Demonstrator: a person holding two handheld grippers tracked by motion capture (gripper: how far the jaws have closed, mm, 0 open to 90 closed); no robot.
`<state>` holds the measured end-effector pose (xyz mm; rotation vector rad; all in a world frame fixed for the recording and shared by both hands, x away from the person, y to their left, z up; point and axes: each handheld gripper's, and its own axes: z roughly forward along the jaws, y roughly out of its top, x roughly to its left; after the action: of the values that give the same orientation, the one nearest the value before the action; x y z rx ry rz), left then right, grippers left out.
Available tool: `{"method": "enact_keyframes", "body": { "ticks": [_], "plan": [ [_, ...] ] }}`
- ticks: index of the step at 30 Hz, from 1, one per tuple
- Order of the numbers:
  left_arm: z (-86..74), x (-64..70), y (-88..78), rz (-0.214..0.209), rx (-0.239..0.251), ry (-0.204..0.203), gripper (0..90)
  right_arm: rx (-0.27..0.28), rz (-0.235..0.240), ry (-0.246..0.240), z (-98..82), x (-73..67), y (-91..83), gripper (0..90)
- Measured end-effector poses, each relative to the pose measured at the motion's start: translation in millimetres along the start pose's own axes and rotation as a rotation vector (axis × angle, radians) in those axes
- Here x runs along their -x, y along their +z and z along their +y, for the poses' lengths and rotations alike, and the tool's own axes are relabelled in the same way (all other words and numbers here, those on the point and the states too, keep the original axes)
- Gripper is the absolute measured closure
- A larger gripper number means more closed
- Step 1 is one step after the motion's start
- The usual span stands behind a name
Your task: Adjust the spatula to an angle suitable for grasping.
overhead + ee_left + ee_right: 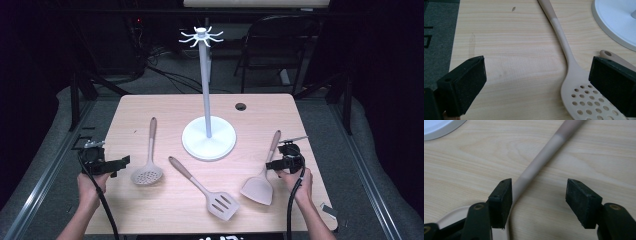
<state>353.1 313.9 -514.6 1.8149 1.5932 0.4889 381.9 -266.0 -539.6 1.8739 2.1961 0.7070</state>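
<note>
Three beige utensils lie on the wooden table (150, 107) around a white hook stand (204, 75). A perforated skimmer (148, 172) lies at the left, a slotted spatula (210, 192) in the middle and a solid spatula (262, 182) at the right. My left gripper (120, 165) hovers at the left table edge. It is open (536, 85), and the skimmer head (584, 100) lies below, near its right jaw. My right gripper (276, 164) is open (539, 200) low over the solid spatula, whose handle (544, 157) passes beside the left jaw, with nothing pinched.
The stand's round white base (208, 138) sits mid-table, with its rim in the left gripper view (616, 22) and the right gripper view (439, 127). The slotted spatula's handle end (609, 53) lies just behind my left gripper's right jaw. A cable hole (241, 106) is at the back. A folding chair (280, 45) stands beyond the table.
</note>
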Motion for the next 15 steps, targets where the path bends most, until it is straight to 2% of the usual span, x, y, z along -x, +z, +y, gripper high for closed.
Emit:
{"method": "enact_keyframes", "body": {
  "ticks": [1, 3, 9, 12, 15],
  "plan": [
    [-0.5, 0.7, -1.3, 0.002, 0.001, 0.005, 1.4, -0.023, -0.001, -0.007, 1.1, -6.2, 4.0, 41.7],
    [-2.2, -0.8, -4.9, 0.003, 0.005, 0.0, 1.5, -0.036, -0.015, -0.019, 2.3, -11.6, 6.8, 43.8],
    [-2.4, -4.4, -2.8, 0.005, 0.003, -0.026, 1.8, -0.044, 0.001, 0.002, 5.5, -13.7, 9.8, 46.8],
    [-1.2, -1.1, -1.7, 0.012, 0.005, -0.013, 2.1, -0.057, 0.02, 0.009, 5.4, -13.0, 12.9, 47.0],
    [-0.9, 2.3, -0.4, 0.007, -0.009, 0.008, 2.3, -0.072, 0.021, -0.006, 5.5, -14.9, 15.8, 48.1]
  ]
}}
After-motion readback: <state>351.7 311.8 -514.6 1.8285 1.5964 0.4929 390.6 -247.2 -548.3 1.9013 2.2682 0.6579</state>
